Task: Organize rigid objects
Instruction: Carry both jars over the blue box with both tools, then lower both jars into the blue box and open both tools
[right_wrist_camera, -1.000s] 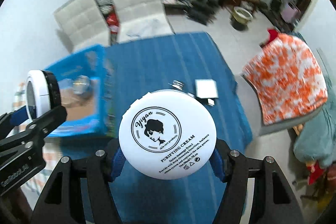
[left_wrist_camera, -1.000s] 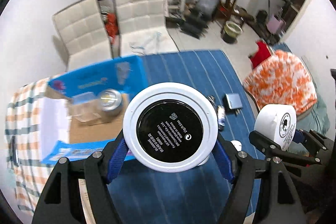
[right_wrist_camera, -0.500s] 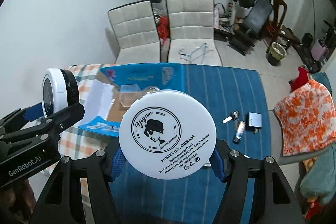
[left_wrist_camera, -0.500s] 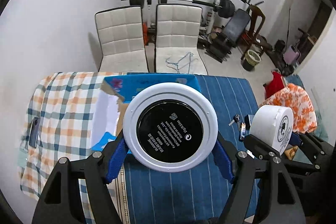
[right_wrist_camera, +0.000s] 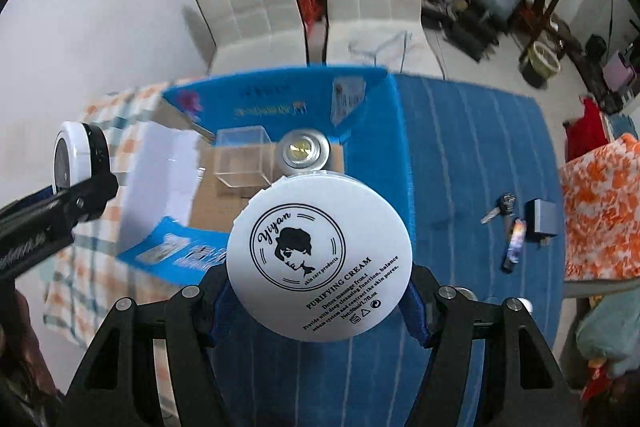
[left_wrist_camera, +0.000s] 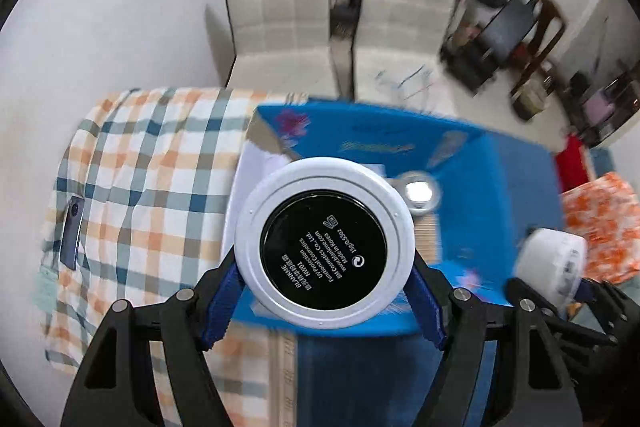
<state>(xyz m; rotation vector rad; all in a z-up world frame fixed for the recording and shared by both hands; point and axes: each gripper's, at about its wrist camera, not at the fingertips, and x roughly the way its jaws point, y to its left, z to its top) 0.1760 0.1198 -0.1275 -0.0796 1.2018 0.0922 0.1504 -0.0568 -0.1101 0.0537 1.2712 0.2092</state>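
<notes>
Left gripper jaws clamp black-bottomed compact; right gripper jaws clamp white cream jar. Both pointed steeply down over open blue box on table, w/ clear case & silver tin inside.

White jar lid: "Yiyan", "skin care products", "PURIFYING CREAM". Black base label of the compact: "BLANKME", "NW01", "UV Protection", "Functional Cosmetics", "Made in Korea". Blue box print: illegible.
</notes>
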